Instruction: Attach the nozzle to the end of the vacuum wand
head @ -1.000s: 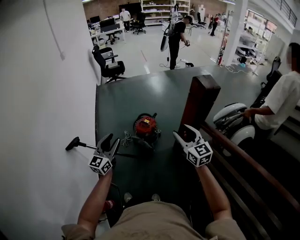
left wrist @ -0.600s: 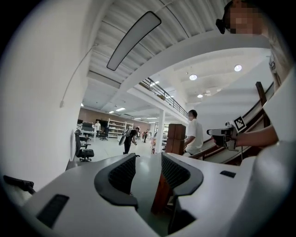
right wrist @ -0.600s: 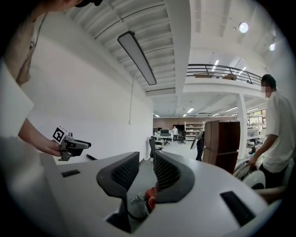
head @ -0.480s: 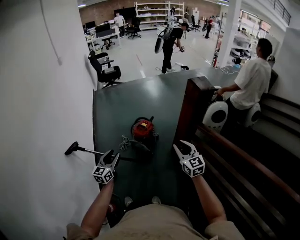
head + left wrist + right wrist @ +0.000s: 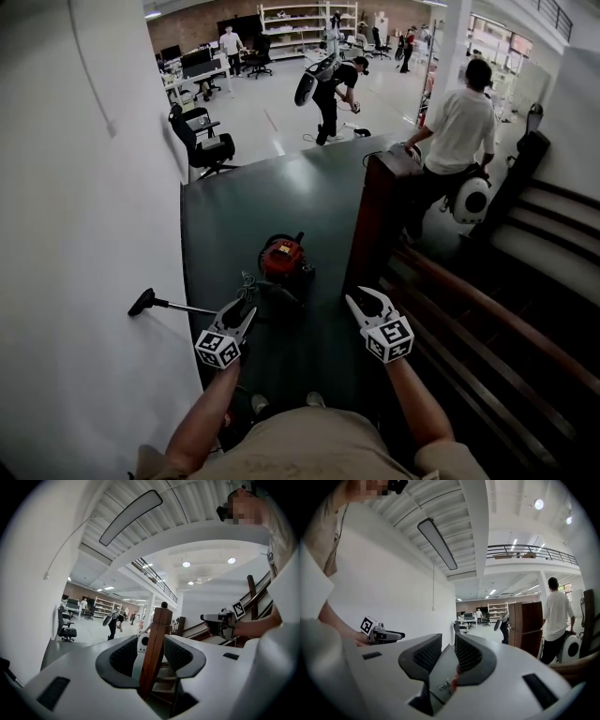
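- The nozzle (image 5: 142,301) is black and lies on the green floor (image 5: 234,202) at the foot of the white wall (image 5: 84,234), ahead of you and to your left.
- The wand (image 5: 183,308) is a thin pale rod running along the floor from the nozzle toward you. The head view does not show whether the two are locked together.
- Your left gripper (image 5: 241,312) overlaps the wand's near end in the head view, so that end is hidden. You hold this gripper level with its jaws spread and nothing between them. In the left gripper view, only the far-off post shows through the gap.
- Your right gripper (image 5: 364,298) is about level with the left one and well apart from it, away from the nozzle and wand. Its jaws have just drawn together, and they pinch nothing.
- The red vacuum (image 5: 284,258) sits on the floor just beyond the grippers and between them. A dark hose and a loose coil of cord (image 5: 248,281) lie at its left side.
- The brown wooden post (image 5: 375,220) stands right of the vacuum, where the stairs (image 5: 553,234) begin. A handrail (image 5: 487,314) slopes from it past your right arm.
- A person in a white shirt (image 5: 464,122) stands just beyond the post.
- Farther off, an office chair (image 5: 202,141) stands by the wall.
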Available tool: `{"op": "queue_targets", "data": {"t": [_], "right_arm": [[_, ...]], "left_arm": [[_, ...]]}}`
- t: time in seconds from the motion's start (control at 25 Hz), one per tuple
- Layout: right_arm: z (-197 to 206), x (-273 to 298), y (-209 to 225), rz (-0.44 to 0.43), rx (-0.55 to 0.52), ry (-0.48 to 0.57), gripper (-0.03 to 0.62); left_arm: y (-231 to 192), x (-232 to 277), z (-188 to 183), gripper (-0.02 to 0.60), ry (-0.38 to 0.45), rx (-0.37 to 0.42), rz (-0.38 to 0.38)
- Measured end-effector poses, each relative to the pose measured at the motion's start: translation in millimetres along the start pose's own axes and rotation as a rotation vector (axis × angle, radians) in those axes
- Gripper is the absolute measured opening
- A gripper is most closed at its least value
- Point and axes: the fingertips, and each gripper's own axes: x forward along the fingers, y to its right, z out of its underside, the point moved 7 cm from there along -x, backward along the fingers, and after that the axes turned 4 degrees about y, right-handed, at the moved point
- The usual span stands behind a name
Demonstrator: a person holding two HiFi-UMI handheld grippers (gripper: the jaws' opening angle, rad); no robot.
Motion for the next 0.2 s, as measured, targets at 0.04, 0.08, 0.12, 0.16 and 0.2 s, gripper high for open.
{"op": "queue_targets", "data": {"t": [0.04, 0.08, 0.12, 0.16, 0.2], "right_arm": [[-3, -1, 0, 0.001, 0.000, 0.007, 0.092], [-5, -2, 1, 0.003, 0.000, 0.015, 0.092], [-6, -2, 1, 0.006, 0.001, 0.021, 0.092], [-7, -3, 2, 0.009, 0.004, 0.027, 0.092], [-8, -3, 3, 0.012, 0.007, 0.032, 0.092]], "left_arm": [[3, 4, -1, 0.184, 0.002, 0.000, 0.012], [5, 8, -2, 0.184, 0.006, -0.001, 0.024], [8, 12, -3, 0.184, 0.010, -0.001, 0.035], [10, 17, -4, 0.184, 0.015, -0.003, 0.047], [12, 21, -4, 0.184, 0.020, -0.005, 0.059]]}}
